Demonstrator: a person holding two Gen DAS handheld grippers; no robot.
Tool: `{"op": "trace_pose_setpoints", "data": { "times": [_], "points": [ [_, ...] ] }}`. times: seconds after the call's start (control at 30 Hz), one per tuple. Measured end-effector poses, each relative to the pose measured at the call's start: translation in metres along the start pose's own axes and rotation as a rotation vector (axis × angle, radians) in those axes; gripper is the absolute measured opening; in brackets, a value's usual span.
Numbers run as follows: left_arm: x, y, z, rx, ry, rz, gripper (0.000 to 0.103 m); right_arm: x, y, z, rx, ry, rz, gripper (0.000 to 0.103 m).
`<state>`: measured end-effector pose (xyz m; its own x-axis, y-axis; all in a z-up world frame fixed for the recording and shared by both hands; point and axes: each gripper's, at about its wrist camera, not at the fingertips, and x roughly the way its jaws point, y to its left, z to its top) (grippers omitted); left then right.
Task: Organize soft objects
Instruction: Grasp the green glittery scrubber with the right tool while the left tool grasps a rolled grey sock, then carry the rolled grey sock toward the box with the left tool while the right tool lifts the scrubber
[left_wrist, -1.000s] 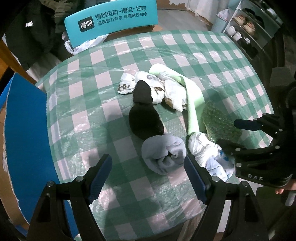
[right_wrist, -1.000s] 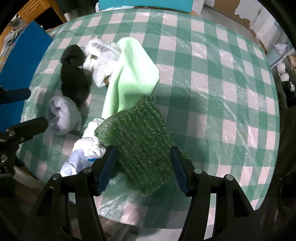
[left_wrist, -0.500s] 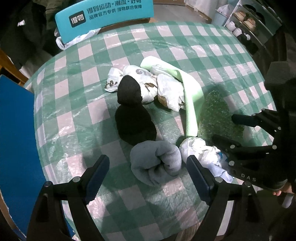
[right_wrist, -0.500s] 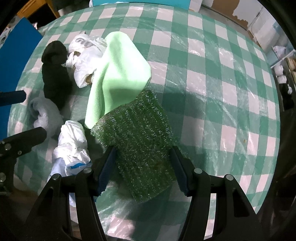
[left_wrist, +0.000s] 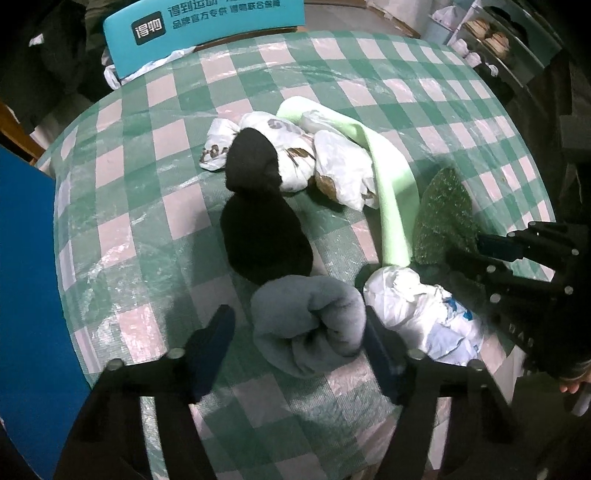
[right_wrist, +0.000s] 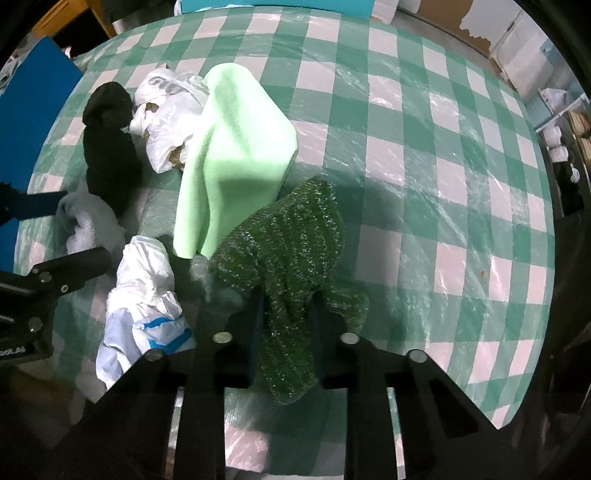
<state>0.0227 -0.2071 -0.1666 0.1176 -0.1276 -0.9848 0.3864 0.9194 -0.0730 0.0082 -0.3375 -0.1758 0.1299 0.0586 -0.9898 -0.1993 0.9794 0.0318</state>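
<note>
A rolled grey sock (left_wrist: 308, 325) lies between the open fingers of my left gripper (left_wrist: 299, 343); it also shows in the right wrist view (right_wrist: 90, 225). My right gripper (right_wrist: 288, 314) is shut on a dark green sparkly cloth (right_wrist: 291, 243), bunching it; the cloth also shows in the left wrist view (left_wrist: 445, 218). A black sock (left_wrist: 258, 218), a light green cloth (right_wrist: 232, 147), white printed bags (left_wrist: 295, 151) and a white and blue bag (right_wrist: 144, 295) lie around them.
The table has a green and white checked cover (right_wrist: 424, 147) under clear plastic. A teal chair back (left_wrist: 203, 22) stands at the far side. A blue panel (left_wrist: 26, 277) is at the left. Shelves (left_wrist: 498, 37) stand at the far right.
My right gripper has closed on the dark green cloth and crumpled it. My left gripper has moved forward, so the grey sock now sits between its fingers.
</note>
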Motion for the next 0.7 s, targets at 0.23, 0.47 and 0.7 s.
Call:
{"op": "trace_pose_setpoints", "data": {
  "times": [0.23,0.47,0.7],
  "points": [
    [-0.008,-0.004,-0.007,0.029,-0.018,0.002,0.028,-0.007,-0.001,-0.003,0.01,0.005,0.023,0.015],
    [-0.021,-0.005,-0.013,0.038,-0.047,0.007,0.023,-0.029,-0.004,-0.007,0.013,-0.027,0.026,0.015],
    [-0.037,0.003,-0.014,0.033,-0.078,0.025,0.021,-0.049,-0.006,-0.005,0.013,-0.069,0.024,0.015]
  ]
}}
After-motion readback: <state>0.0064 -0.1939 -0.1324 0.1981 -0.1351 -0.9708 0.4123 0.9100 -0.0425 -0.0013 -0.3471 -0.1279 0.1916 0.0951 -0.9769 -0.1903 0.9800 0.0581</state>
